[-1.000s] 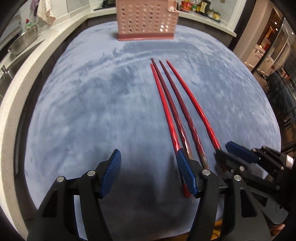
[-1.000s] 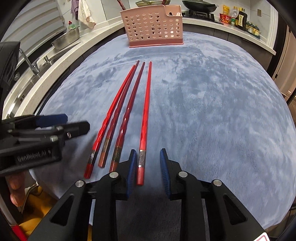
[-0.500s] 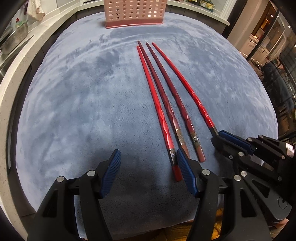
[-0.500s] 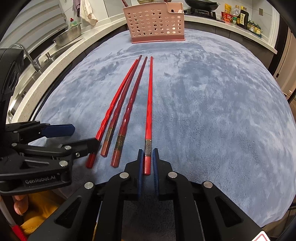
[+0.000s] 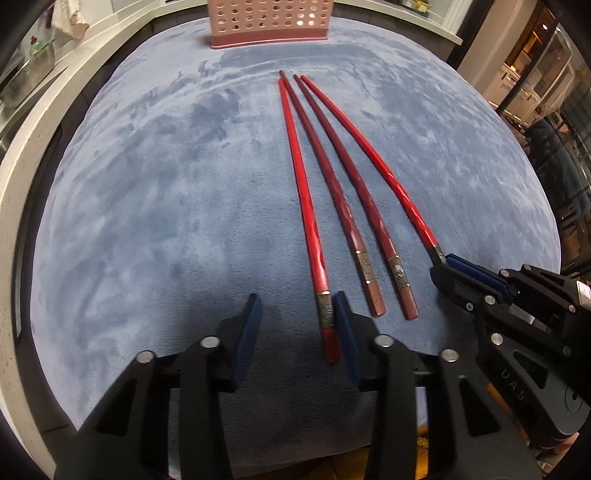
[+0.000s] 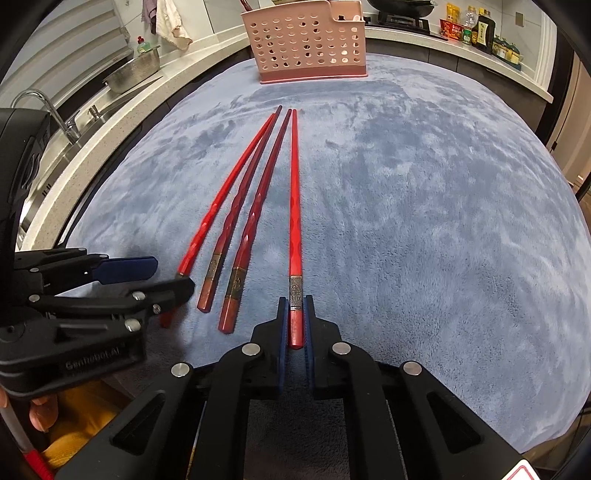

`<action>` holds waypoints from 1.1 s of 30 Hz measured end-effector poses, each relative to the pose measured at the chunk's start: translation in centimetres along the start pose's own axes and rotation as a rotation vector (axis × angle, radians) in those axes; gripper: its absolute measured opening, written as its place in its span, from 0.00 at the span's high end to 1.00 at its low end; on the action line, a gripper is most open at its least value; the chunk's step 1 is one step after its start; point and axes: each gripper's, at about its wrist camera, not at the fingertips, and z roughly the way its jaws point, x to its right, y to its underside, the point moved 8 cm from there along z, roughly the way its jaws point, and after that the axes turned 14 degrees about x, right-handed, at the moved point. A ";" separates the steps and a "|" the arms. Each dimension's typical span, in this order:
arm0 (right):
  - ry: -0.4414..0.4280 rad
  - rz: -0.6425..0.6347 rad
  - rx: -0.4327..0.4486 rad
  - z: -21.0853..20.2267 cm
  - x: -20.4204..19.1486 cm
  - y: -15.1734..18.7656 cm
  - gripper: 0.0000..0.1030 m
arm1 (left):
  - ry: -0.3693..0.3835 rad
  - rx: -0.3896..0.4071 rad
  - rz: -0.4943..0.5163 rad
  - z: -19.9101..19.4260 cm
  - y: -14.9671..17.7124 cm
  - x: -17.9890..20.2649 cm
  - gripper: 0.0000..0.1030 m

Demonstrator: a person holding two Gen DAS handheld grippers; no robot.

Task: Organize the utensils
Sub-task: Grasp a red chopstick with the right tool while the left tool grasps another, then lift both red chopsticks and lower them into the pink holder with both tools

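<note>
Four red chopsticks lie side by side on a blue-grey plush mat [image 5: 147, 221], tips toward a pink perforated basket [image 5: 269, 22]. My left gripper [image 5: 297, 332] is closing. The thick end of the leftmost chopstick [image 5: 317, 258] lies between its jaws against the right pad, and the left pad stands well off. My right gripper [image 6: 295, 321] is shut on the thick end of the rightmost chopstick [image 6: 294, 206]. The two darker chopsticks [image 6: 243, 221] rest untouched between them. In the right wrist view the left gripper [image 6: 162, 278] straddles the leftmost chopstick [image 6: 221, 195].
The basket [image 6: 310, 48] stands at the mat's far edge. A sink with a faucet [image 6: 48, 107] and a steel colander [image 6: 133, 70] are on the counter to the left. Bottles [image 6: 480, 29] line the back right. Mat edge runs just under both grippers.
The right gripper's jaws came together on the rightmost chopstick's end. The left gripper's jaws narrowed from wide apart, with the leftmost chopstick's end now between them.
</note>
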 end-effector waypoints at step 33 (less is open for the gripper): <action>0.056 0.014 0.344 -6.8 3.3 -13.8 0.93 | -0.035 0.365 -0.057 -8.2 -12.5 -2.9 0.93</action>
